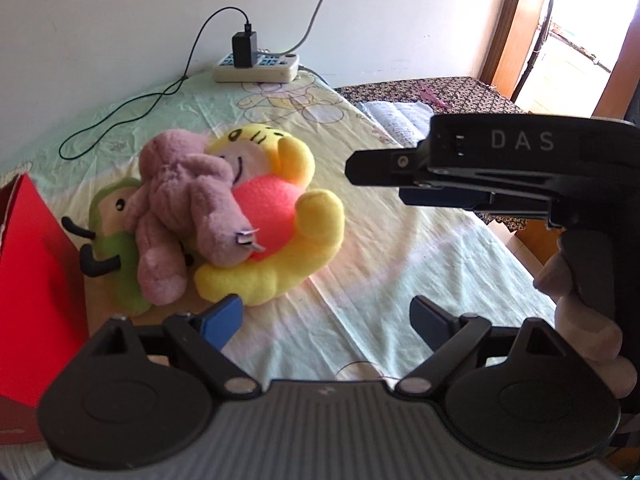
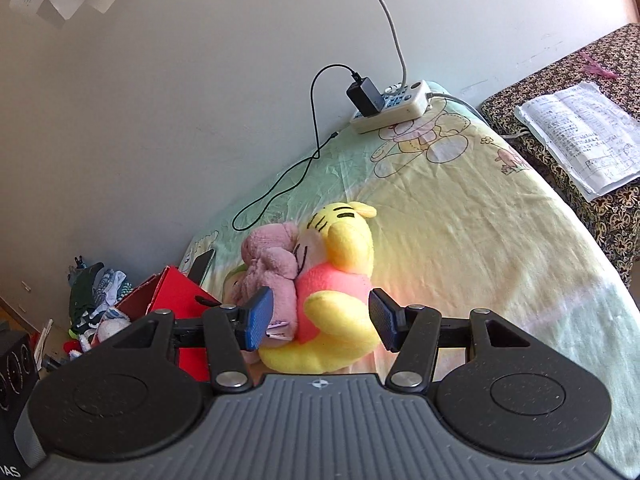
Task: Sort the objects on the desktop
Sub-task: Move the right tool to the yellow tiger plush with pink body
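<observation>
Nearby, red box (image 1: 36, 280) beside plush toys (image 1: 224, 216)

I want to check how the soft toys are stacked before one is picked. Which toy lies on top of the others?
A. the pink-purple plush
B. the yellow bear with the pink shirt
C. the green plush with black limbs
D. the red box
A: the pink-purple plush is draped over both the yellow bear and the green plush, covering part of each in the left wrist view.

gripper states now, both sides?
Left gripper: open, empty.
Right gripper: open, yellow plush between the jaws, not gripped.
</observation>
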A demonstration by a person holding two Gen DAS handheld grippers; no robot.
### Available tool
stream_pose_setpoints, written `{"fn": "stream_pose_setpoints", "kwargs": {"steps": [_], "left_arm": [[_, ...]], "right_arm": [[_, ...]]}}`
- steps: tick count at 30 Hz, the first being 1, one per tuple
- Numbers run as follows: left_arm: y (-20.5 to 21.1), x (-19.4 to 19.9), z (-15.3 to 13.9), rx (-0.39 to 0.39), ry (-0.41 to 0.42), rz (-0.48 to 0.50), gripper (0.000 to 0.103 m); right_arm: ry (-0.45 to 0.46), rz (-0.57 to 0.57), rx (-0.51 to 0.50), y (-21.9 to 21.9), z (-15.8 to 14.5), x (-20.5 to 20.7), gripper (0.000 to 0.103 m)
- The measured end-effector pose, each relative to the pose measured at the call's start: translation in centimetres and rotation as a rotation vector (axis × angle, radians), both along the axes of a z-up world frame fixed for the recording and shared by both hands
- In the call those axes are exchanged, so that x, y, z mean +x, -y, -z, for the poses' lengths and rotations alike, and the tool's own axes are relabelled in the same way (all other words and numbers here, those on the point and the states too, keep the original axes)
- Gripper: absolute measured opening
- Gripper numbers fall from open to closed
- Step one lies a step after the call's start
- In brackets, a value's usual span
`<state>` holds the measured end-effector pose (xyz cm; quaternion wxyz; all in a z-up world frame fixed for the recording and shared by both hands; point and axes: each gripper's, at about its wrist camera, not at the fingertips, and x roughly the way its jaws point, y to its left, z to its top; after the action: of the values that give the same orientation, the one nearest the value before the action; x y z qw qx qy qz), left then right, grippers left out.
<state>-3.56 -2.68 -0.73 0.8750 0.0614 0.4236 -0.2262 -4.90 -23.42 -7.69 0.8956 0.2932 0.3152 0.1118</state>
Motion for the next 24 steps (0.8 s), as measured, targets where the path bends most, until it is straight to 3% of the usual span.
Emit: {"fn": "stream_pose_setpoints", "kwargs": {"steps": [6,13,24], "left_arm": [[1.7,1.5,0.4,0.0,0.018,0.019,0.091],[2.4,4.3,0.9,-0.001,0.03,0.016,0.093],[0.1,7.2,2.1,-0.049,-0.048,-0.019,0.091]], "right_arm": [[-0.042,0.026,0.048,2.2,0.3,1.7,0.058],[-0.1,-0.051,0.088,2.0,0.8,5.2,0.062],[-0.197,-0.166,0.116,-0.3,3.3,11.0,0.065]]}}
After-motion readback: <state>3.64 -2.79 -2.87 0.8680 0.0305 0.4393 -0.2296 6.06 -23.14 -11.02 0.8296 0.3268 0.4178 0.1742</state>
